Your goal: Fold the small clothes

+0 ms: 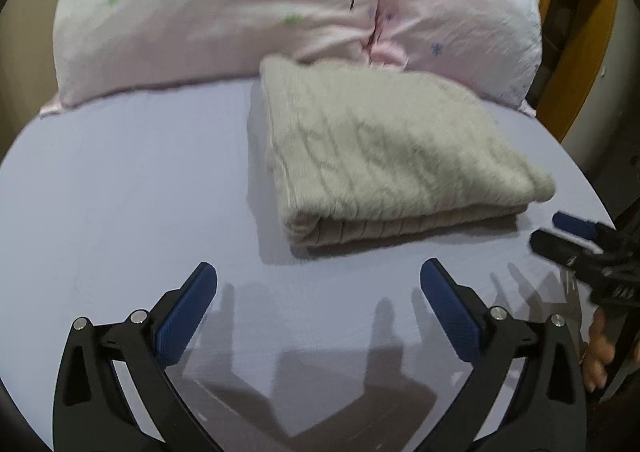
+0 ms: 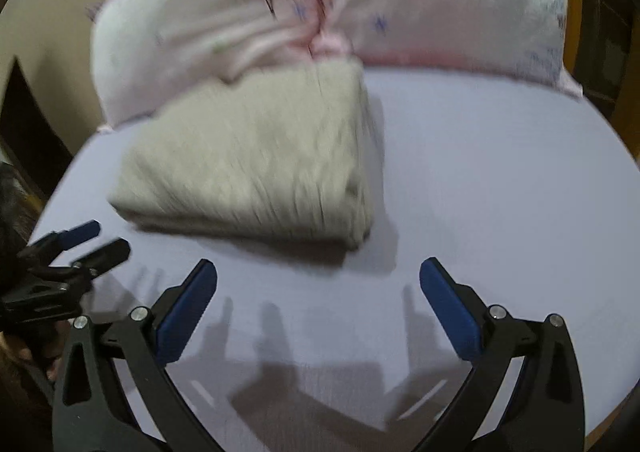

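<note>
Beige cable-knit sweater lies folded into a thick rectangular bundle on the lavender bed sheet, layered fold edge facing me, far end touching the pink pillow. Knit ribs show clearly in the left wrist view; in the right wrist view the same sweater is motion-blurred and the pattern can't be made out.

My left gripper is spread wide, holding nothing, hovering over bare sheet just on the near side of the sweater, not touching it. My right gripper is also spread wide and empty, near side of the sweater, apart from it.

Left wrist view shows the right gripper coming in at the sweater's right near corner, close but apart, with part of my hand behind it. Right wrist view shows the left gripper beside the sweater's left near corner, plus more open sheet to the sweater's right.

Pillow sits behind the sweater, small star prints and a central seam. Wooden frame beyond the pillow's right end. Gripper shadows fall on the sheet in front of the sweater. Nothing lies between grippers and sweater.
</note>
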